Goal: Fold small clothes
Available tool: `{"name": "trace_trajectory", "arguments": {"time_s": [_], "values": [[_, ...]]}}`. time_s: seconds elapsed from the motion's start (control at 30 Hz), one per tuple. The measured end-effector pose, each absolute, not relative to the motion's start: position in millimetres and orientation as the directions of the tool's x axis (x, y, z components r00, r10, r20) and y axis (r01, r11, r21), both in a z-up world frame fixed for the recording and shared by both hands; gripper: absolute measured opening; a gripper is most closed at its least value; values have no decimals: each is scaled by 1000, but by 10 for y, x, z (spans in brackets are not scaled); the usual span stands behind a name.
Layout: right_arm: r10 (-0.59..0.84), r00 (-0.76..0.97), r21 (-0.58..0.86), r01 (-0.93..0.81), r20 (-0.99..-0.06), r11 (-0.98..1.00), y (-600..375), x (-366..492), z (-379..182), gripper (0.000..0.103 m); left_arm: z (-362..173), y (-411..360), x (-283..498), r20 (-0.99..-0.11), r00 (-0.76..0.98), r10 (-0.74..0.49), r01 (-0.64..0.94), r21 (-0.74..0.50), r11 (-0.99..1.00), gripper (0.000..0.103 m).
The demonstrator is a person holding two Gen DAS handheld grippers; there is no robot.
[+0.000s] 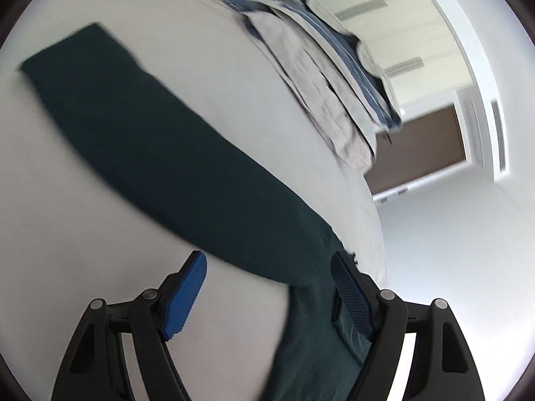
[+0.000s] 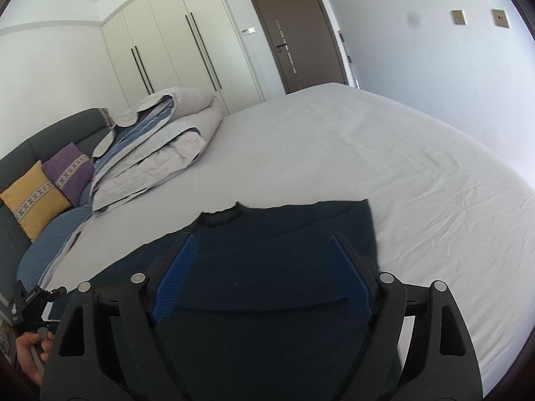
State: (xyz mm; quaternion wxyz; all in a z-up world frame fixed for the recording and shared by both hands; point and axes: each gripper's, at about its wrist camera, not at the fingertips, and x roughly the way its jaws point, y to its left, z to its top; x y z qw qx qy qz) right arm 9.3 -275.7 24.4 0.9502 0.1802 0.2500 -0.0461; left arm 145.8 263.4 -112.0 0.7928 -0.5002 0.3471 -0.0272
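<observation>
A dark green garment [image 2: 284,267] was seen lying flat on the white bed sheet [image 2: 401,153], near the edge closest to the cameras, with its neckline [image 2: 220,217] turned toward the far side of the bed. A folded layer was visible across its near part, so a first fold was judged to be already made. The right gripper [image 2: 262,277] was held above the garment with its jaws spread wide; no cloth was pinched between them. The left gripper [image 1: 267,294] was likewise spread, with the cloth passing beneath it and nothing clamped; whether its right pad [image 1: 351,297] brushed the fabric could not be told, as that view was blurred. The garment was shown there as a long narrow band [image 1: 150,140] across the sheet. A folded quilt [image 2: 157,153] and cushions [image 2: 36,197] were seen well apart, toward the headboard. The step in hand was judged to be a release between folds. For the next move, fresh grips on two edges or corners would probably be needed, so that the band could be doubled over evenly.
</observation>
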Motion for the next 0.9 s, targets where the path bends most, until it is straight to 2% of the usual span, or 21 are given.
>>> {"name": "trace_trajectory", "arguments": {"time_s": [0.1, 0.4, 0.47, 0.5, 0.53, 0.6, 0.63, 0.73, 0.8, 0.87, 0.9], "values": [[64, 862, 349, 134, -503, 928, -2387, 68, 200, 85, -1256, 3259, 1167, -523, 803, -285, -402, -829, 390, 74], [140, 854, 355, 55, -501, 933, -1586, -131, 252, 85, -1490, 3951, 1314, -482, 850, -212, -450, -874, 183, 67], [147, 852, 360, 52, -502, 932, -1547, -169, 267, 85, -1511, 4000, 1447, -493, 848, -193, -463, -868, 179, 58], [148, 850, 365, 55, -505, 930, -1554, -177, 266, 85, -1531, 4035, 1511, -505, 843, -184, -476, -860, 182, 46], [150, 846, 376, 62, -511, 925, -1574, -177, 254, 85, -1561, 4065, 1578, -522, 834, -179, -493, -850, 185, 29], [162, 838, 409, 78, -521, 909, -1696, -141, 208, 85, -1656, 4078, 1649, -565, 807, -170, -540, -823, 176, 9], [168, 835, 425, 85, -524, 901, -1748, -137, 185, 84, -1664, 4074, 1654, -570, 805, -164, -548, -821, 162, 10], [160, 834, 442, 109, -528, 890, -1902, -132, 106, 69, -1464, 3968, 1644, -588, 801, -115, -550, -798, 247, 9], [154, 824, 450, 133, -545, 883, -2010, -126, 24, 53, -1264, 3812, 1688, -577, 809, -111, -520, -791, 322, 9], [153, 812, 461, 155, -563, 874, -2138, -103, -78, 44, -1040, 3570, 1738, -568, 812, -130, -478, -777, 410, 9], [154, 806, 468, 166, -571, 868, -2204, -87, -131, 43, -895, 3389, 1832, -563, 813, -149, -442, -763, 472, 9]]}}
